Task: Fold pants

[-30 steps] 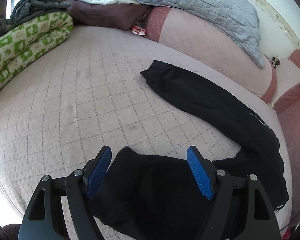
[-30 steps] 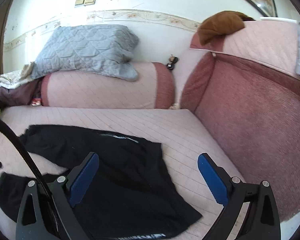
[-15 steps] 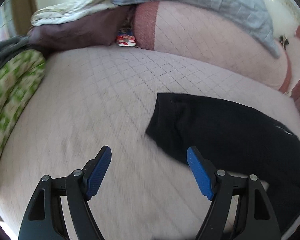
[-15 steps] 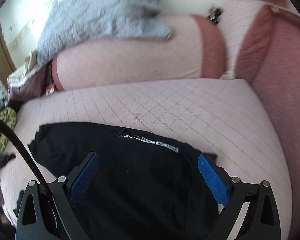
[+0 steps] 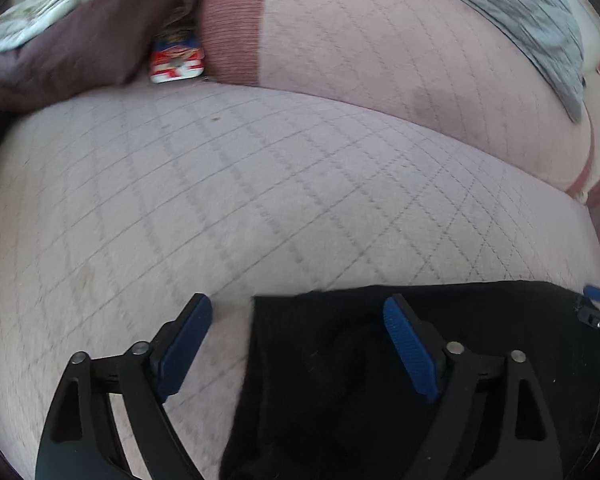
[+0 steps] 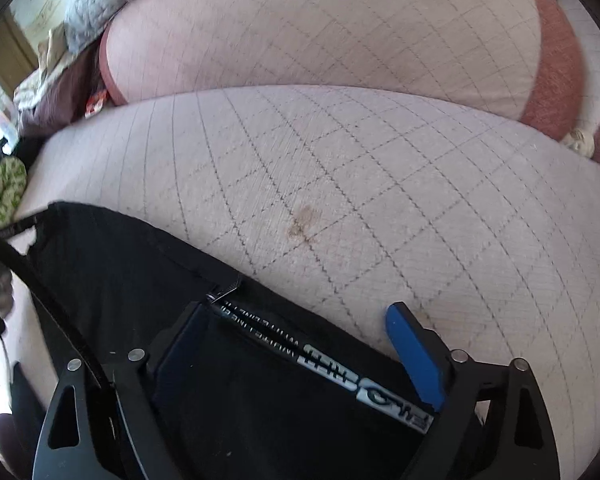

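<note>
Black fabric pants [image 6: 148, 280] with white-lettered waistband lie flat, long axis running left–right across the quilted pink sofa seat [image 5: 260, 200]; left gripper [image 5: 298, 338] spread, opening, straddling the leg's end; right gripper [image 6: 300, 340] spread, closing, straddling the waistband.

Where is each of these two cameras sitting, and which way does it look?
Left wrist: on the left gripper, looking steeply down past its opening jaws at the black pants' leg end.
Right wrist: on the right gripper, looking down past its closing jaws at the printed waistband.
Shared: pants, quilted cushion, bolster.
</note>
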### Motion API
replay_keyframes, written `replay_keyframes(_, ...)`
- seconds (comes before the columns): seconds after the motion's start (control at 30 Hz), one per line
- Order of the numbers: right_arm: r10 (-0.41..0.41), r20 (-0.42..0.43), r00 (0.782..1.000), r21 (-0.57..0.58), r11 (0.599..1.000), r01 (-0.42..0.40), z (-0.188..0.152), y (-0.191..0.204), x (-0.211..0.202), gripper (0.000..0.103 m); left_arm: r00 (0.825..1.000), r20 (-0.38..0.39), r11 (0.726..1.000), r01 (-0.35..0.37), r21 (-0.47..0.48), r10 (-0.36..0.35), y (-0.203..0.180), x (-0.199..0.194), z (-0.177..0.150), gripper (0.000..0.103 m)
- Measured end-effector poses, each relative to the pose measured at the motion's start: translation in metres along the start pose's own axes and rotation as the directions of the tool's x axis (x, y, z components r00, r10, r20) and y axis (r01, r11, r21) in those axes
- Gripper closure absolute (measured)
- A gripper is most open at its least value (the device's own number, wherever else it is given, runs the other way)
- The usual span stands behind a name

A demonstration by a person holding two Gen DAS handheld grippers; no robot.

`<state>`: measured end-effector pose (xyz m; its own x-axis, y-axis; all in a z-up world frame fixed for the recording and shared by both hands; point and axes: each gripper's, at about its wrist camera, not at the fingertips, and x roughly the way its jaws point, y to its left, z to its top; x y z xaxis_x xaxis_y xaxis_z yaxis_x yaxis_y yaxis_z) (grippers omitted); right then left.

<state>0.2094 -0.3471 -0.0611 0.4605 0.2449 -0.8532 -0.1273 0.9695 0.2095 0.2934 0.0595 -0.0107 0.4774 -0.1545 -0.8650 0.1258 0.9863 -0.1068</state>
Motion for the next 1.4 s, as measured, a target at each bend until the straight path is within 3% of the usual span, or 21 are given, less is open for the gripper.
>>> replay_keyframes(0.1,0.002,-0.003,1.000,-0.019,1.000,-0.002,0.001,0.001,0.002,0.010,1.000,-0.021,0.997,0.011,0.073,-0.009,-0.016,0.004,0.002,0.015)
replay_keyframes(0.13,-0.002,-0.004,1.000,-0.030,1.000,0.001,0.002,0.004,0.003,0.014,1.000,-0.021,0.996,0.017,0.092,-0.016,-0.022,0.003,0.000,0.027)
replay_keyframes(0.17,-0.004,-0.006,1.000,-0.042,0.999,0.004,0.001,0.007,0.003,0.018,1.000,-0.012,0.993,-0.008,0.118,0.010,-0.028,0.001,-0.001,0.054)
replay_keyframes(0.2,0.006,-0.010,1.000,-0.047,0.999,-0.006,0.000,0.009,0.002,0.028,1.000,-0.001,0.991,-0.005,0.133,0.005,-0.030,-0.002,-0.002,0.070)
replay_keyframes(0.23,0.018,-0.014,1.000,-0.048,0.999,-0.019,0.001,0.012,0.002,0.045,0.999,-0.015,0.992,0.036,0.118,-0.034,-0.028,-0.003,-0.001,0.089)
replay_keyframes(0.27,0.029,-0.021,0.999,-0.044,0.999,-0.030,0.001,0.014,0.000,0.070,0.998,-0.030,0.994,0.062,0.092,-0.059,-0.027,-0.004,0.001,0.090)
replay_keyframes(0.3,0.030,-0.026,0.999,-0.031,0.999,-0.031,0.003,0.015,-0.002,0.080,0.998,-0.027,0.995,0.060,0.078,-0.058,-0.025,-0.008,0.001,0.090)
replay_keyframes(0.4,0.040,-0.019,0.999,0.008,0.999,-0.040,0.004,0.014,-0.013,0.089,0.999,0.002,0.996,0.039,0.082,-0.039,-0.031,-0.022,-0.002,0.090)
replay_keyframes(0.7,0.013,0.052,0.999,0.010,1.000,-0.013,-0.024,0.045,-0.082,0.093,0.989,0.135,0.991,0.046,0.125,-0.063,-0.048,-0.115,-0.031,0.090)
replay_keyframes(0.8,0.018,0.076,0.997,0.012,1.000,-0.019,-0.048,0.056,-0.110,0.093,0.981,0.178,0.989,0.050,0.137,-0.075,-0.048,-0.150,-0.058,0.090)
replay_keyframes(1.1,0.062,0.099,0.993,0.042,0.997,-0.066,-0.164,0.088,-0.167,0.093,0.977,0.207,0.982,0.018,0.190,-0.057,-0.050,-0.215,-0.194,0.090)
replay_keyframes(1.23,0.080,0.062,0.995,0.079,0.993,-0.085,-0.217,0.090,-0.167,0.094,0.984,0.175,0.975,-0.030,0.219,-0.009,-0.057,-0.219,-0.252,0.090)
replay_keyframes(1.4,0.120,0.042,0.992,0.119,0.985,-0.124,-0.260,0.090,-0.164,0.094,0.991,0.133,0.977,-0.058,0.206,0.031,-0.052,-0.216,-0.296,0.083)
